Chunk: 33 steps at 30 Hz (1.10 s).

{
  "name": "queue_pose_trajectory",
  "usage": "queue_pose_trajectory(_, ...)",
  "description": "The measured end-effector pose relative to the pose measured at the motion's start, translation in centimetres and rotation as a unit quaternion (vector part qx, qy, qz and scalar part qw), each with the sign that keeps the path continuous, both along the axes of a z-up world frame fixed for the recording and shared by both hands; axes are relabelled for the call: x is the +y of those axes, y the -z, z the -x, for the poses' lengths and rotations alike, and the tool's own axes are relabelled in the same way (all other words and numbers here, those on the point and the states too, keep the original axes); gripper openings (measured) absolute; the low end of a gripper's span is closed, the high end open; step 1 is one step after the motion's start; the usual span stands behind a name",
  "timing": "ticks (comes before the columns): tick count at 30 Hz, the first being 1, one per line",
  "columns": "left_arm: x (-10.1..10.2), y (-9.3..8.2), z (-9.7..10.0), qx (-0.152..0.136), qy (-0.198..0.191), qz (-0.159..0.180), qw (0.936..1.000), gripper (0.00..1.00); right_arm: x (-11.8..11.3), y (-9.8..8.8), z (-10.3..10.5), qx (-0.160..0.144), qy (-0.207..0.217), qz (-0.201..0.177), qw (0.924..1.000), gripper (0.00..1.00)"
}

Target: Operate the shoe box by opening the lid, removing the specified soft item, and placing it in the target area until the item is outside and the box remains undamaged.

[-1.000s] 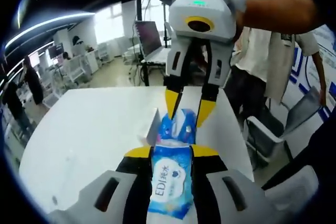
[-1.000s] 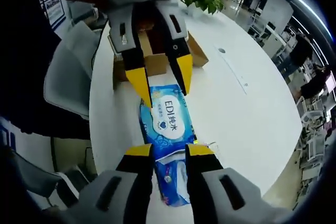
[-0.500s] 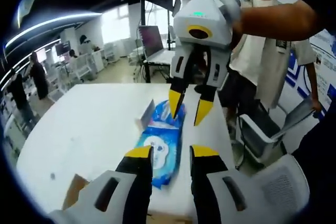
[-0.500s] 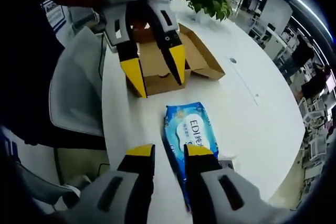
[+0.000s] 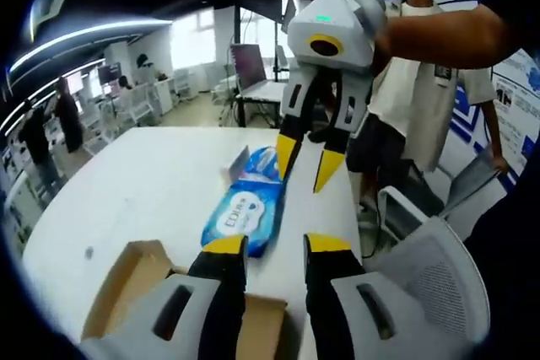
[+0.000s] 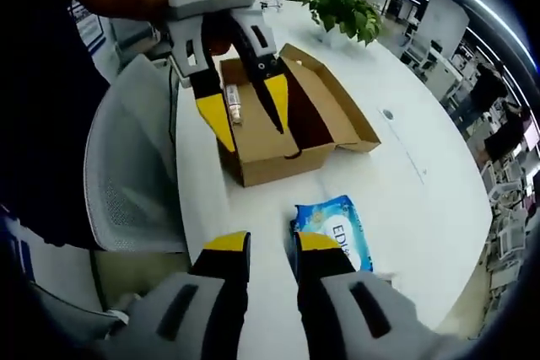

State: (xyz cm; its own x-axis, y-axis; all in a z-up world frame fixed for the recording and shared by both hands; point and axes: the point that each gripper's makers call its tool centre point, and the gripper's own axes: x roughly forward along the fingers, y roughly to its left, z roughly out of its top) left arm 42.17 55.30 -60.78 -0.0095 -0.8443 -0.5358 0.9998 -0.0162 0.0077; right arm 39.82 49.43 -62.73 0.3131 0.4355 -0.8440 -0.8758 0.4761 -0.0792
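As seen from the left gripper view: the left gripper (image 5: pixel 275 246) hangs over the near end of the white bench (image 5: pixel 135 183), its yellow-tipped fingers apart and holding nothing.
Wipes pack: the blue wipes pack (image 5: pixel 243 215) lies flat on the bench just beyond those fingers, outside the box, with white lettering on its face.
Shoe box: an edge of the brown cardboard shoe box (image 5: pixel 126 288) sits at lower left, close under the left gripper, open at the top.
Right gripper: the right gripper (image 5: pixel 305 164) faces in from above, a person's hand on it, its fingers spread over the far end of the pack, with daylight between them and it.
Chair: a grey mesh chair (image 5: pixel 430 280) stands at the bench's right side.

As seen from the right gripper view: the right gripper (image 6: pixel 261 244) has its fingers parted, empty, over bare bench (image 6: pixel 405 200).
Wipes pack: it lies (image 6: pixel 342 232) on the bench just right of the fingers, apart from the box.
Shoe box: the box (image 6: pixel 283 128) stands open ahead, lid flap folded out to the right, a small bottle-like item (image 6: pixel 234 105) inside.
Left gripper: it hovers (image 6: pixel 246 117) over the box's near corner, fingers apart.
Plant: a green plant (image 6: pixel 342 10) sits at the bench's far end.
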Motion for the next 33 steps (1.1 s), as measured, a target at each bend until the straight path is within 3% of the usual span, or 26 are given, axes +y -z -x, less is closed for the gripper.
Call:
queue_pose_trajectory(4,1.7,0.0,-0.1,-0.001,-0.005,-0.001,1.0,0.24,1.8,-0.3,-0.1,-0.002,-0.005,0.0,1.0,0.19)
queue_pose_trajectory(6,2.8,0.1,-0.2,-0.016,-0.002,-0.009,0.9998,0.25,2.7,-0.3,-0.2,-0.003,-0.008,-0.001,1.0,0.19)
queue_pose_trajectory(20,10.0,0.6,-1.4,-0.016,-0.041,-0.019,0.9988,0.26,8.9,-0.1,-0.7,0.0,-0.042,-0.006,0.9991,0.19)
queue_pose_trajectory(33,13.7,-0.6,-3.2,-0.026,-0.065,-0.017,0.9974,0.25,12.5,-1.0,-2.0,-0.01,-0.057,-0.014,0.9982,0.19)
